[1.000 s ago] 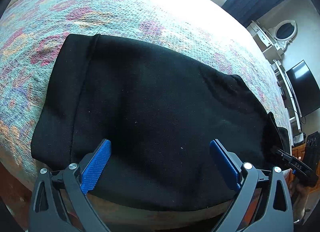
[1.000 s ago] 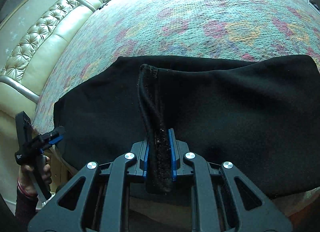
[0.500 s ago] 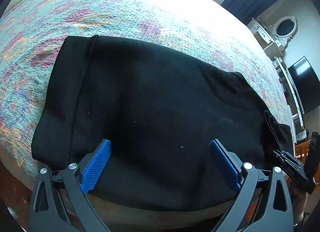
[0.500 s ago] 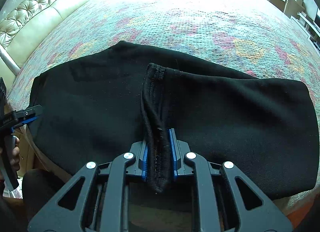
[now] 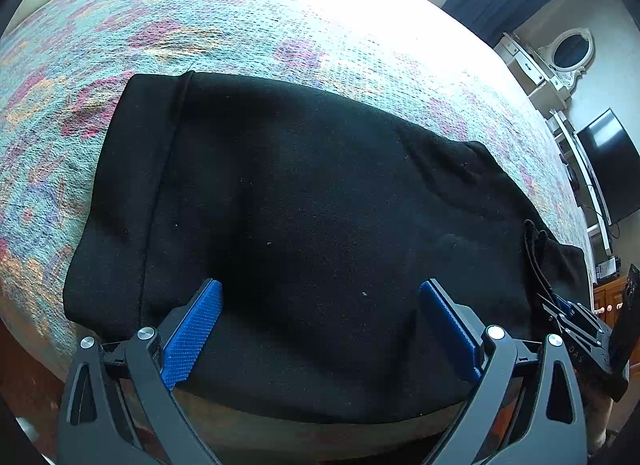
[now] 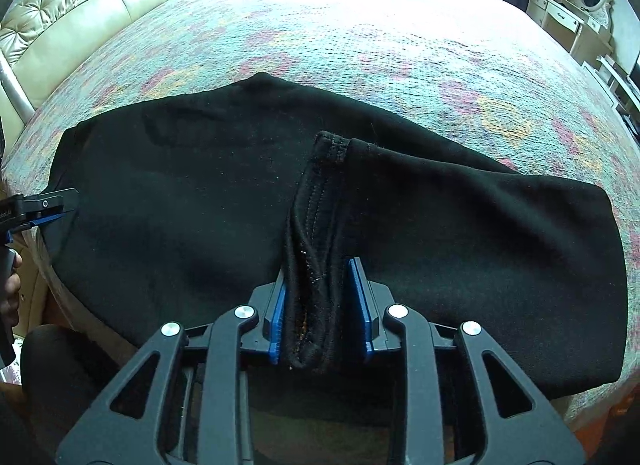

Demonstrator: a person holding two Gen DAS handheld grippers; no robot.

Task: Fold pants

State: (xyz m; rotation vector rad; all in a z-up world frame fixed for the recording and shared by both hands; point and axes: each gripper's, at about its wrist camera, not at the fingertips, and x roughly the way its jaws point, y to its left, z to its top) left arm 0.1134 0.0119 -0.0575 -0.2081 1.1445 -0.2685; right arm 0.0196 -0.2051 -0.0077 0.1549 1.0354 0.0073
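Observation:
Black pants (image 5: 304, 225) lie folded across the near edge of a bed; they also show in the right wrist view (image 6: 180, 205). My left gripper (image 5: 320, 317) is open and empty, its blue pads (image 5: 192, 329) wide apart over the near edge of the pants. My right gripper (image 6: 322, 297) has the bunched hem end (image 6: 316, 245) of the pants between its pads, which have parted a little around it. The right gripper shows at the far right of the left wrist view (image 5: 572, 325). The left gripper shows at the far left of the right wrist view (image 6: 40, 207).
The bed has a floral bedspread (image 5: 260, 25). A padded cream headboard (image 6: 80, 5) is at the left. A white dresser with an oval mirror (image 5: 560, 61) and a wall television (image 5: 608, 165) stand at the right. Wooden flooring lies below the bed edge.
My right gripper has carried the hem end leftward over the pants, and its pads have widened slightly around it. My left gripper stays open and almost still.

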